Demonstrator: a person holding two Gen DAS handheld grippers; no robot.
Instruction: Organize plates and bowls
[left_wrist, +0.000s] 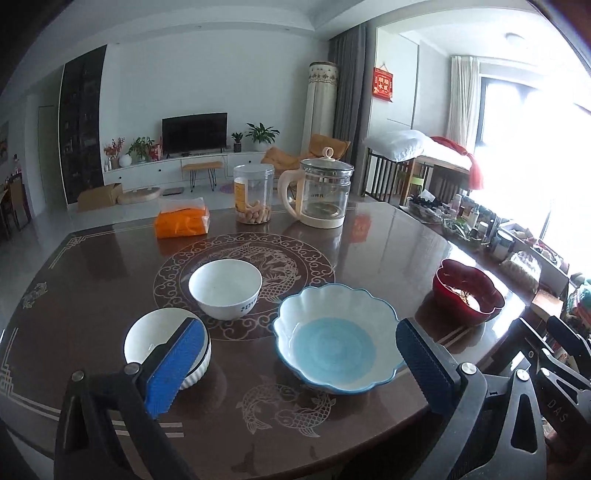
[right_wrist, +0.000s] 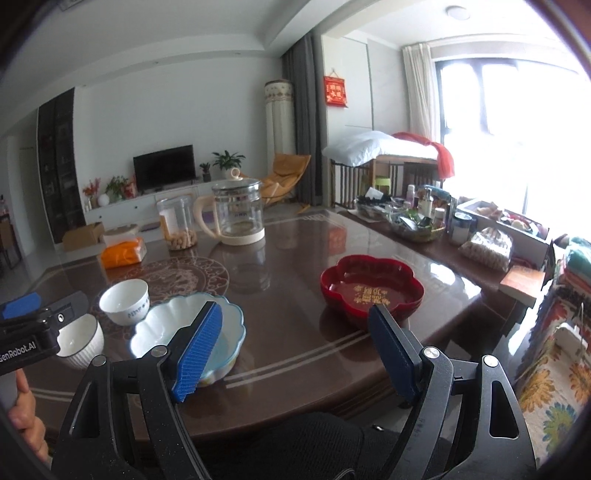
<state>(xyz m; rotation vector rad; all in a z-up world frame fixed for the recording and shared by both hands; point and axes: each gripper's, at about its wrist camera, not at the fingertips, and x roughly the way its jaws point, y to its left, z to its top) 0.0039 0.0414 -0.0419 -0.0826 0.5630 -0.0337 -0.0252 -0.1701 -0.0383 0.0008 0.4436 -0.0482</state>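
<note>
My left gripper (left_wrist: 299, 363) hangs over the near edge of the dark patterned table (left_wrist: 110, 266) with its blue pads spread wide and nothing between them. Taking the blue scalloped bowl (left_wrist: 338, 338) as the clock's centre in the left view, a plain white bowl (left_wrist: 225, 293) stands at about ten o'clock, close but apart, a ribbed white bowl (left_wrist: 147, 341) at nine o'clock partly behind my left pad, and the red flower-shaped dish (left_wrist: 467, 291) at two o'clock, well apart. My right gripper (right_wrist: 299, 347) is likewise wide open and holds nothing, the red dish just beyond it at one o'clock. At the far side stand a glass kettle (left_wrist: 323, 195), a clear jar (left_wrist: 254, 194) and an orange tissue pack (left_wrist: 181, 220).
</note>
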